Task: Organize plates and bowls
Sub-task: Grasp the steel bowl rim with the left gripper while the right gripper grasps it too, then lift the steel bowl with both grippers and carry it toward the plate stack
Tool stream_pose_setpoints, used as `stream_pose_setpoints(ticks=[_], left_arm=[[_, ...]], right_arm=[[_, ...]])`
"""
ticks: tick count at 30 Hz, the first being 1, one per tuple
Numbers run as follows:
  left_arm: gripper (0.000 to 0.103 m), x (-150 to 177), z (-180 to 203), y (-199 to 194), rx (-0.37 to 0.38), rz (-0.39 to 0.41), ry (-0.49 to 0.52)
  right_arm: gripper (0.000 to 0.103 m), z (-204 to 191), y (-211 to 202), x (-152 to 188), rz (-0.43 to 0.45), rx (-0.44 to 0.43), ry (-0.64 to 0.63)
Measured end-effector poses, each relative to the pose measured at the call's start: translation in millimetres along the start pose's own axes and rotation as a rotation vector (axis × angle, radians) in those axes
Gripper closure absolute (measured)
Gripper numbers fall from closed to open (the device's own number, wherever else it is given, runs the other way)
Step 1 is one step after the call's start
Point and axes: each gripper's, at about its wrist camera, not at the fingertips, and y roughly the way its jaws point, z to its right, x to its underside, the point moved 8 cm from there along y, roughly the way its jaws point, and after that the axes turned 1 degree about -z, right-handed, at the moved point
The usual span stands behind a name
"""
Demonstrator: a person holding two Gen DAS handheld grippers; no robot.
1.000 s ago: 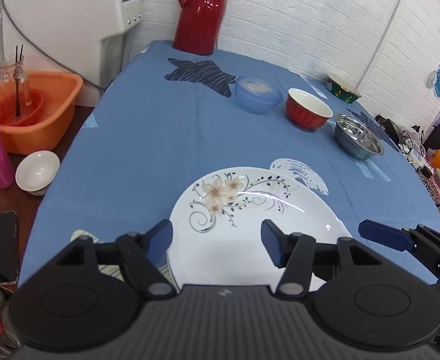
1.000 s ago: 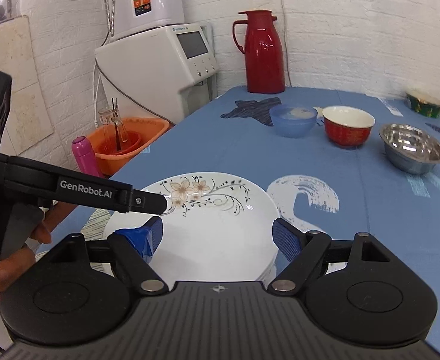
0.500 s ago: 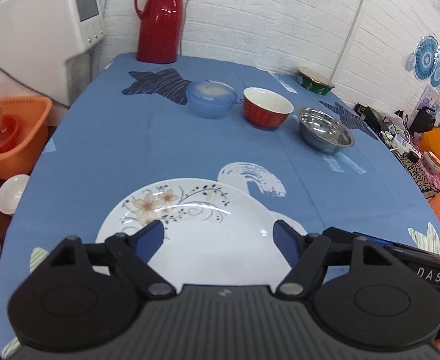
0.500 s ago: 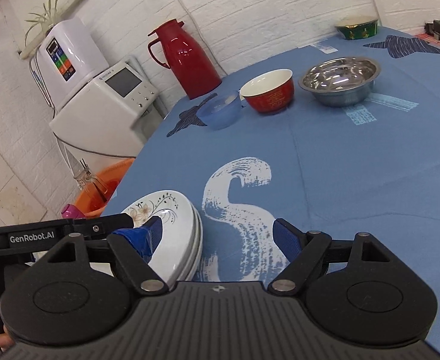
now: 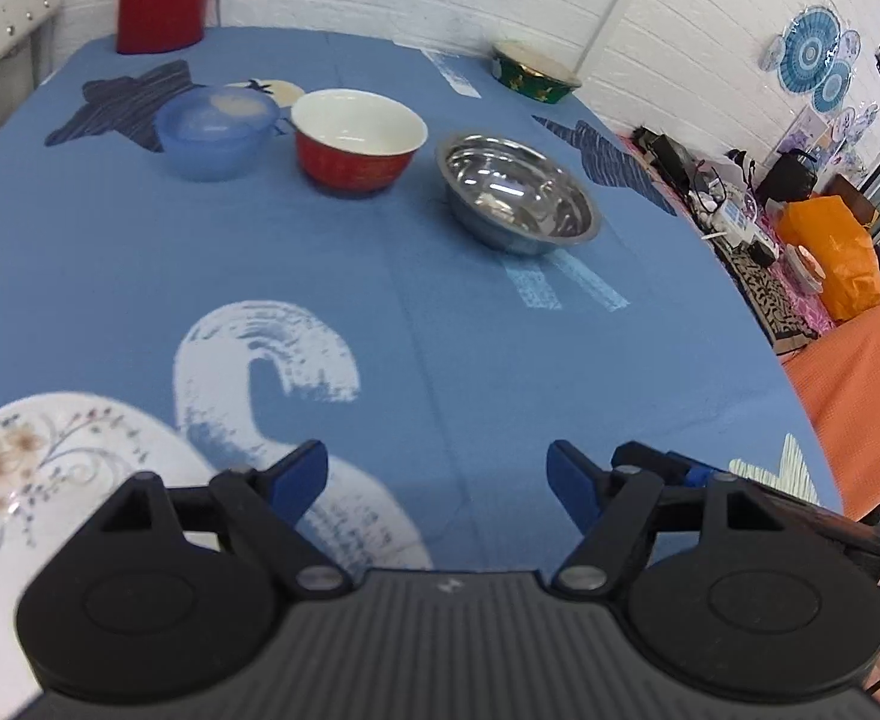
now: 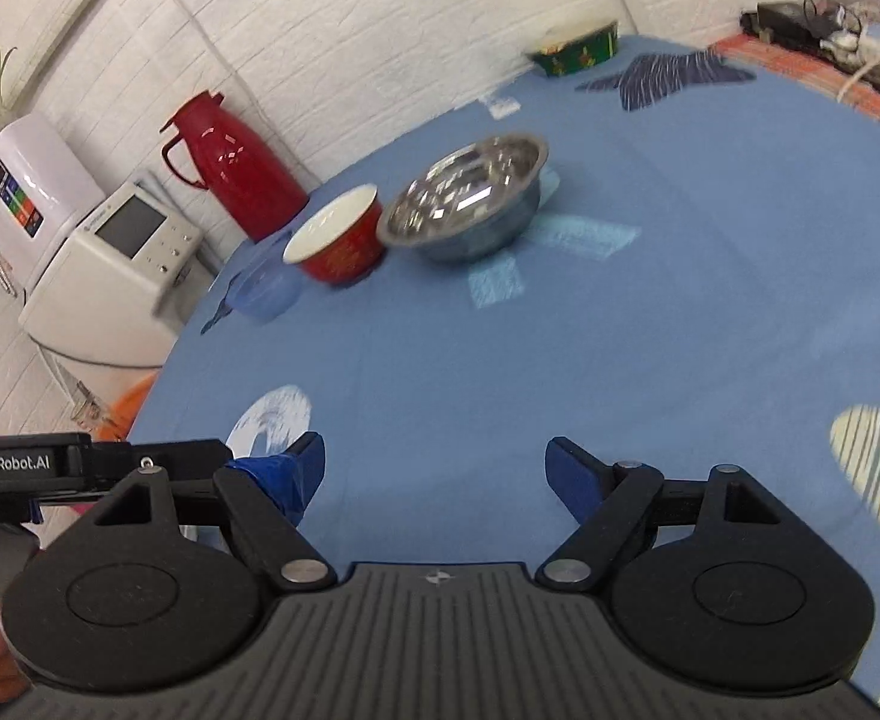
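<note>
Both grippers empty right now. Your left gripper (image 5: 437, 483) is spread wide over bare blue cloth, nothing between the fingers; right gripper (image 6: 434, 474) same, spread and holding nothing, and it sits just to the right of the left one

Plates (image 5: 50, 480): flowered white plate at the near left edge of the surface (image 5: 440, 330), just left of your left gripper; can't tell from here how many are stacked. That part looks sorted, so I'd say bowls are next

Bowls sit in a row across the far half, well apart from both grippers: blue bowl (image 5: 215, 132), red bowl (image 5: 359, 141), steel bowl (image 5: 518, 195). In the right wrist view the red and steel rims look touching or overlapping, can't tell which. Green bowl (image 5: 536, 69) is alone at the far edge by the wall

Both wrists aim at the row with fingers pre-spread, which fits a rim grab. Steel bowl is widest, so it makes sense as the base for nesting; its wall is slick, so pinch the rim squarely

Red jug (image 6: 230, 162) at the far corner isn't part of this, leave it
</note>
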Motion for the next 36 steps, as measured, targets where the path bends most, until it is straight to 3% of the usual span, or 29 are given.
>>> stream_pose_setpoints(ticks=[5,10,16,23,30,31,33,34,36], left_arm=[[0.029,-55.2,14.2,37.6,0.007,0.026,-0.118],[0.029,-102.1,10.0,87.1,-0.018,-0.003,-0.266],[0.029,-121.4,-7.8,127.8,-0.079,-0.033,-0.373],[0.029,-124.2,-12.9,154.9,-0.122,-0.045,-0.372],[0.030,-131.6,-12.9,160.4,-0.148,-0.015,-0.333],[0.032,-131.4,-12.2,160.5,-0.155,-0.016,-0.326],[0.047,-130.7,-10.3,159.8,-0.168,-0.017,-0.300],[0.071,-130.6,-8.9,159.5,-0.170,-0.020,-0.279],[0.089,-127.8,-4.1,159.6,-0.118,-0.046,-0.264]], right_arm=[[0.036,32.7,25.6,-82.7,0.073,0.129,-0.086],[0.036,41.5,79.4,-135.0,0.021,0.231,-0.204],[0.036,43.6,139.8,-147.8,-0.081,0.251,-0.312],[0.036,36.8,175.8,-145.9,-0.138,0.292,-0.453],[0.035,39.7,186.7,-144.1,-0.151,0.262,-0.421],[0.036,39.5,186.7,-144.2,-0.145,0.259,-0.416],[0.041,35.4,185.7,-140.6,-0.135,0.253,-0.442],[0.042,31.8,184.0,-136.7,-0.135,0.246,-0.452],[0.045,22.9,178.1,-127.6,-0.140,0.240,-0.479]])
